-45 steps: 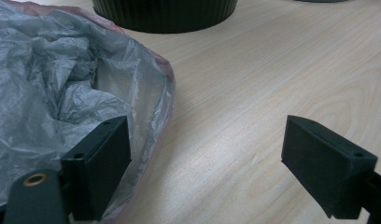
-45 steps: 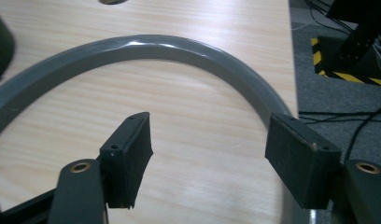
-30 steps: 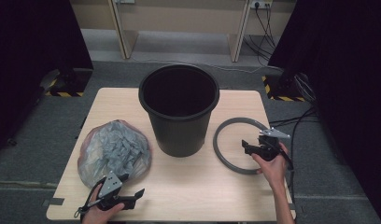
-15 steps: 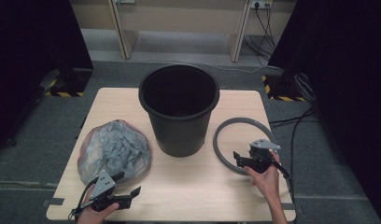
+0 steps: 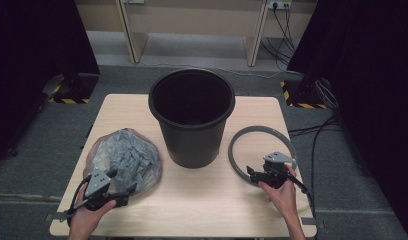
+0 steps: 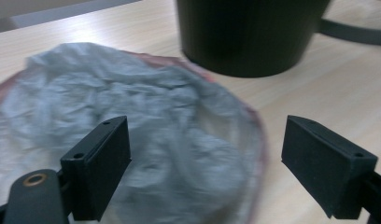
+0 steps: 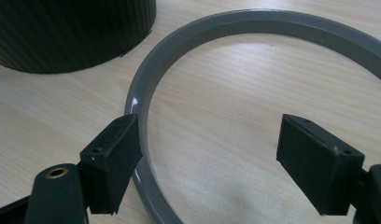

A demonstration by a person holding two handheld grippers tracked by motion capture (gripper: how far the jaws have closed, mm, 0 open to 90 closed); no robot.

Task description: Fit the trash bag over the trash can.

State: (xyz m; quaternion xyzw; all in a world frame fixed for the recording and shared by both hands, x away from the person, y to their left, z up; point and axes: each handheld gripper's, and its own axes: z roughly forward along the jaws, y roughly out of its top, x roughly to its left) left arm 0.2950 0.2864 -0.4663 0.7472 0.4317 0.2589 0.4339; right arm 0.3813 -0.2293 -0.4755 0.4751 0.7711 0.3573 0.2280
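At the left of the wooden table (image 5: 192, 200), the left gripper (image 5: 123, 187) sits at the near edge of the crumpled grey plastic bag (image 5: 123, 159), which lies flat as a rounded heap just left of the black bucket (image 5: 192, 117). In the left gripper view, its jaws stand wide and empty, and the bag (image 6: 132, 144) spreads ahead of and beneath them, more under the left jaw than the right. The bucket (image 6: 247, 35) stands beyond it.

The bucket is upright and empty in the middle of the table.

To its right lies the grey ring (image 5: 262, 150), flat on the table. The right gripper (image 5: 252, 173) is at the ring's near-left arc, also wide open and holding nothing. In the right gripper view, the band (image 7: 146, 102) runs just beside the left jaw, so most of the gap lies over bare wood inside the hoop. I judge that a grasp needs the jaws shifted sideways to straddle the band. Each hand is nearest its own thing.
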